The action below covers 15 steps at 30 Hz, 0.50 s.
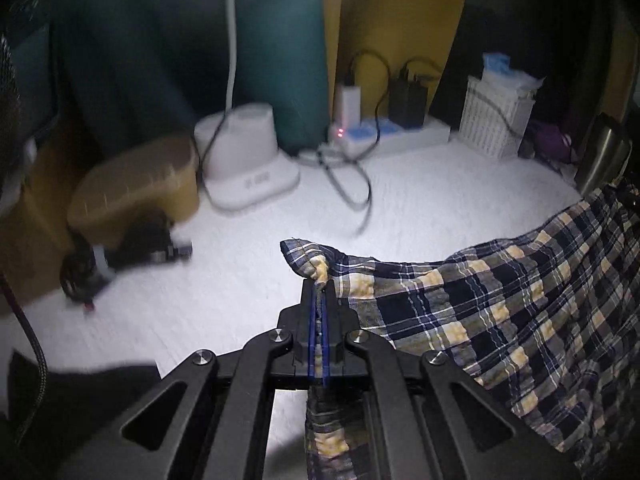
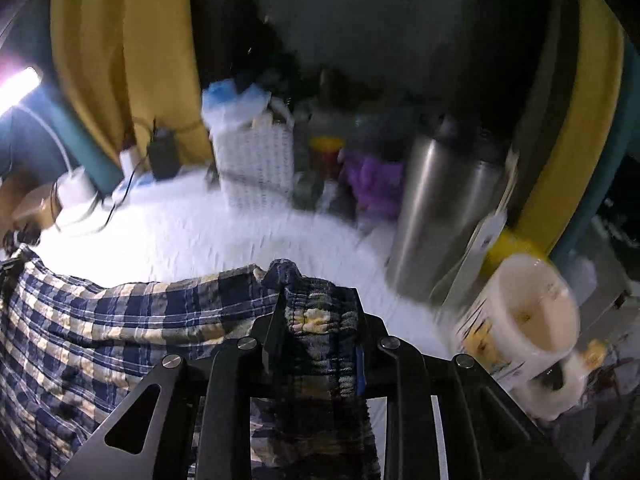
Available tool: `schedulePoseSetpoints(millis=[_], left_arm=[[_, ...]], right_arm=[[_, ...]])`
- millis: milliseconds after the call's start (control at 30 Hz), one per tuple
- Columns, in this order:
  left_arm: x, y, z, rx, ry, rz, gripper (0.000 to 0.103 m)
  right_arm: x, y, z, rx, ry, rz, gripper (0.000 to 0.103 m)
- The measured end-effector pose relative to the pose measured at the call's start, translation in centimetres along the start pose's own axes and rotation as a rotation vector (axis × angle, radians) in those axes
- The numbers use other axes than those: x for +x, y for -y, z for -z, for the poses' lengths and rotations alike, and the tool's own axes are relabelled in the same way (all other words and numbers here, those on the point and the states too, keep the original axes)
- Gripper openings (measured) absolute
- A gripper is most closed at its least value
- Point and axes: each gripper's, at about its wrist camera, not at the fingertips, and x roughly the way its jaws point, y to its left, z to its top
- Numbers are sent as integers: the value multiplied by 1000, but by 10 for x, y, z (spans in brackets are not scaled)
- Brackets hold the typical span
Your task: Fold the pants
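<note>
Plaid pants (image 1: pixel 500 312) in navy, grey and pale yellow hang stretched over the white table top (image 1: pixel 248 248). My left gripper (image 1: pixel 319 284) is shut on a thin corner of the cloth, which sticks out past its blue pads. In the right wrist view the pants (image 2: pixel 120 320) run off to the left. My right gripper (image 2: pixel 318 292) is shut on a thick bunched band of the cloth, with its jaws held a little apart by the wad. The fabric droops down between each pair of arms.
At the back stand a white device (image 1: pixel 248 152), a tan box (image 1: pixel 140 184), a power strip (image 1: pixel 384 132) with cables and a white woven basket (image 1: pixel 494 116). Close on the right are a steel flask (image 2: pixel 444 208) and a cream cup (image 2: pixel 524 320).
</note>
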Motion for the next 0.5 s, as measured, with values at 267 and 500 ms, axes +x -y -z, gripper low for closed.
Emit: schedulePoseSetpoints(millis=[267, 500], left_arm=[[33, -4, -2, 13, -49, -5, 3], [35, -17, 6, -39, -95, -71, 22]], right_arm=[[58, 2, 15, -4, -136, 58, 25], [67, 11, 19, 5, -203, 91, 33]])
